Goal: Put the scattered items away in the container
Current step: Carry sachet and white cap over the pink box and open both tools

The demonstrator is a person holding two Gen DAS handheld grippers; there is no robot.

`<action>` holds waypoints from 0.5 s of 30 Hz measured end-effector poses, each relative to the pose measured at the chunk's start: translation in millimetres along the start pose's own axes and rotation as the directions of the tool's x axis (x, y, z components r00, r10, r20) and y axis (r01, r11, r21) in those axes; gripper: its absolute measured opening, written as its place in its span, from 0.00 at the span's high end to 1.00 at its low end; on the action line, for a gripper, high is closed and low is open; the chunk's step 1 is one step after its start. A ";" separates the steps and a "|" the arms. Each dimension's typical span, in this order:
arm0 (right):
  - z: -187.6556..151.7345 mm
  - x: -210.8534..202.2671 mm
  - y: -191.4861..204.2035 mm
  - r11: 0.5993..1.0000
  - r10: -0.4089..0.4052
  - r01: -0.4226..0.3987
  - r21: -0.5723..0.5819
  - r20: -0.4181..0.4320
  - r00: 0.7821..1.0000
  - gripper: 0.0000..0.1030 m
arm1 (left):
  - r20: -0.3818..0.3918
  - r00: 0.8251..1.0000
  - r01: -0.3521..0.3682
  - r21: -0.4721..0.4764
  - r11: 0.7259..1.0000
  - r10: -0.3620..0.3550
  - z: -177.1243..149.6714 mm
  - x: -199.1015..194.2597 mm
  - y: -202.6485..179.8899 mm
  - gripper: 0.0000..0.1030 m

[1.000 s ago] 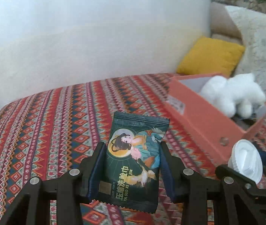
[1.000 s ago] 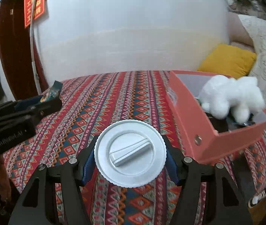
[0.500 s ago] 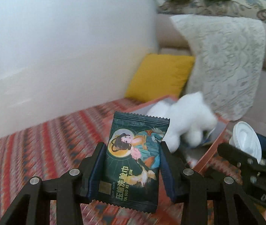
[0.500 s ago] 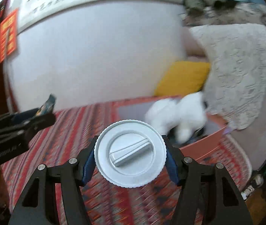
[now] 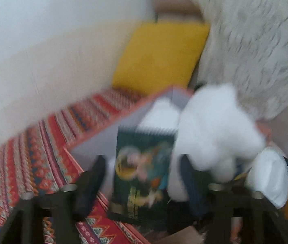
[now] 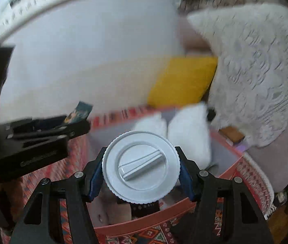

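Left wrist view: your left gripper (image 5: 142,174) is opening, pads clear of the dark green foil sachet (image 5: 143,170), dropping it into the orange cardboard box (image 5: 95,136); next, release the white ribbed plastic lid (image 6: 141,167) your right gripper (image 6: 141,171), jaws easing apart, carries over it.

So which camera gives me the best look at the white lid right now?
The right wrist view: the white lid sits sharp and face-on at frame centre, between the right gripper pads, above the orange box. The left wrist view shows it only as a blurred, edge-on white shape at the far right.
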State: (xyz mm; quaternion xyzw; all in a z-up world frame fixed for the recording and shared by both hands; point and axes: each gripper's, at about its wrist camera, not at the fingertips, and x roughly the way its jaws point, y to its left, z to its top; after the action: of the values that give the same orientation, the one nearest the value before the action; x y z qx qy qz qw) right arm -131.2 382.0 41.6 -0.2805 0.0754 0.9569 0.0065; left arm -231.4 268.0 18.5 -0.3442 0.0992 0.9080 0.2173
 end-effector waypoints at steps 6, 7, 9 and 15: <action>-24.5 47.6 -6.4 0.999 0.005 -0.001 0.039 -0.107 0.994 0.16 | -0.016 1.000 -0.004 -0.056 0.998 0.003 -14.4 15.9 19.7 0.17; -25.8 49.3 -7.4 0.999 -0.003 0.006 0.033 -0.107 0.994 0.16 | -0.011 1.000 -0.013 -0.064 0.998 0.012 -16.0 13.7 21.8 0.17; -26.3 49.3 -9.9 0.999 0.000 0.005 0.047 -0.106 0.994 0.16 | 0.000 1.000 -0.022 -0.083 0.996 0.022 -19.5 7.2 25.6 0.16; -29.0 33.4 -2.6 0.999 -0.036 0.039 0.029 -0.088 0.995 0.16 | 0.033 0.998 -0.051 -0.109 0.993 0.055 -32.9 -21.2 27.2 0.15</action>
State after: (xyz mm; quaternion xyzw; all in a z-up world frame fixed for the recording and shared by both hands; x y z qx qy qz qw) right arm -143.6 379.2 -0.9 -0.3236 0.0851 0.9420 0.0254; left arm -210.7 226.2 9.0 -0.3365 0.0552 0.9235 0.1759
